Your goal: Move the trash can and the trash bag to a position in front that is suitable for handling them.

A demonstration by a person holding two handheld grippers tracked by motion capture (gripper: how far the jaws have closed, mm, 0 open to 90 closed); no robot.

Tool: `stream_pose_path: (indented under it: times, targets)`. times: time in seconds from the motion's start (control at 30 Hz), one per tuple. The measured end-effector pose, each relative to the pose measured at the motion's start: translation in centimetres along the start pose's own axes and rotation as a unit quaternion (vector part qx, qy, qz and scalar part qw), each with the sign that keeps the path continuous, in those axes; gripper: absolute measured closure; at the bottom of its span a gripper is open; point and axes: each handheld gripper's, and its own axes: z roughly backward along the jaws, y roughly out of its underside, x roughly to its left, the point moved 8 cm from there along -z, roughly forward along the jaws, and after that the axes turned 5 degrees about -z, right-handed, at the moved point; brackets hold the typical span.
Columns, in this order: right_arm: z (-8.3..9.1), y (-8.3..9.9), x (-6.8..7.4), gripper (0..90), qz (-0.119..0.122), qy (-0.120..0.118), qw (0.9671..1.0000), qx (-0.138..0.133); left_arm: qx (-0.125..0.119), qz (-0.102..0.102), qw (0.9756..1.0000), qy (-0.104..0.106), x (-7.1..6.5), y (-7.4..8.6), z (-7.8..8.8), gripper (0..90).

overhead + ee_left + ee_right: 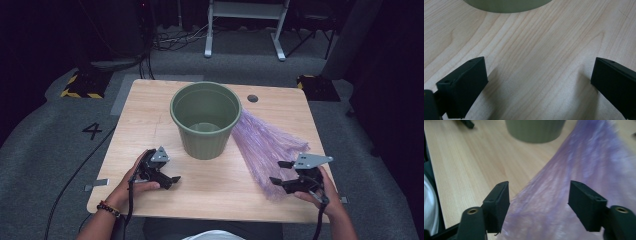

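Observation:
A green plastic bin [205,120] stands upright in the middle of the wooden table [145,115]. A translucent purple bag [265,142] lies flat to its right, its far end against the bin's side. My right gripper [278,172] hovers over the bag's near end, open; in the right gripper view [539,200] the bag [579,165] spreads beneath and beyond the jaws, and the pads do not press on it. My left gripper [172,181] rests low at the front left, open and holding nothing, over bare wood [539,80]. The bin's base [506,5] is just ahead of it.
A round cable hole [252,98] sits in the table behind the bin. Grey carpet surrounds the table, with a white desk frame [245,25] and cables at the back. A cable trails from each gripper toward the person.

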Motion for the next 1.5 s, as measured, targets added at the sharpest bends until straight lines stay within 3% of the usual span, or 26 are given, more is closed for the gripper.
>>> stream_pose_path:
  times: [0.07, 0.2, 0.23, 0.27, 0.3, 0.37, 0.4, 0.47, 0.5, 0.57, 0.67, 0.9, 1.07, 1.27, 1.5]
  targets:
    - [1.5, -0.3, -1.2, 40.3, 0.004, 0.025, 0.9996, -0.012, 0.001, 0.001, 1.0, -0.001, 0.2, 0.0, -0.1, 0.4]
    - [3.1, 0.7, -5.9, 51.6, -0.007, 0.095, 0.9954, -0.005, 0.0, 0.001, 1.0, -0.001, 0.4, -0.2, -0.2, 0.4]
    - [3.1, 1.2, -7.3, 51.4, -0.014, 0.111, 0.9938, 0.001, 0.0, -0.001, 1.0, 0.0, 0.5, -0.3, -0.3, 0.4]
    - [3.1, 1.2, -7.3, 51.4, -0.014, 0.111, 0.9938, 0.001, 0.0, -0.001, 1.0, 0.0, 0.5, -0.3, -0.3, 0.4]
    - [2.8, 2.2, -9.8, 48.0, -0.046, 0.121, 0.9915, 0.005, 0.001, 0.002, 1.0, -0.003, 1.0, -0.7, -0.7, 0.4]
    - [2.5, 2.9, -11.3, 43.7, -0.058, 0.145, 0.9876, 0.014, 0.0, 0.002, 1.0, -0.001, 1.2, -1.1, -1.1, 0.4]
    - [2.3, 3.3, -11.9, 41.7, -0.064, 0.146, 0.9871, 0.018, 0.0, 0.0, 1.0, 0.0, 1.4, -1.4, -1.4, 0.4]
    - [1.8, 3.7, -12.9, 37.8, -0.1, 0.126, 0.987, 0.005, 0.001, 0.001, 1.0, 0.0, 1.7, -2.0, -1.9, 0.5]
    - [1.3, 4.2, -13.7, 34.6, -0.119, 0.126, 0.9849, 0.006, 0.001, 0.001, 1.0, -0.001, 1.8, -2.2, -2.2, 0.5]
    - [0.5, 4.8, -14.1, 36.6, -0.137, 0.107, 0.9845, 0.017, 0.001, 0.005, 1.0, -0.005, 2.0, -2.6, -2.6, 0.5]
    - [-1.0, 5.7, -13.7, 39.0, -0.133, 0.087, 0.9863, 0.044, 0.001, 0.006, 1.0, -0.007, 2.1, -3.3, -3.1, 0.6]
    - [-2.6, 6.4, -12.5, 52.9, -0.133, 0.051, 0.9882, 0.056, 0.002, 0.009, 0.9998, -0.016, 2.6, -4.5, -4.2, 1.4]
    - [-3.2, 6.0, -11.2, 67.9, -0.101, 0.035, 0.9928, 0.055, -0.001, 0.019, 0.9995, -0.025, 3.0, -5.2, -4.8, 3.4]
    - [-4.0, 5.5, -8.4, 74.5, -0.066, -0.003, 0.9961, 0.058, -0.004, 0.018, 0.9994, -0.029, 3.2, -5.9, -5.5, 6.4]
    - [-5.7, 4.4, -3.8, 75.9, -0.027, -0.048, 0.9964, 0.065, -0.006, 0.02, 0.9994, -0.028, 3.5, -7.4, -6.8, 7.6]
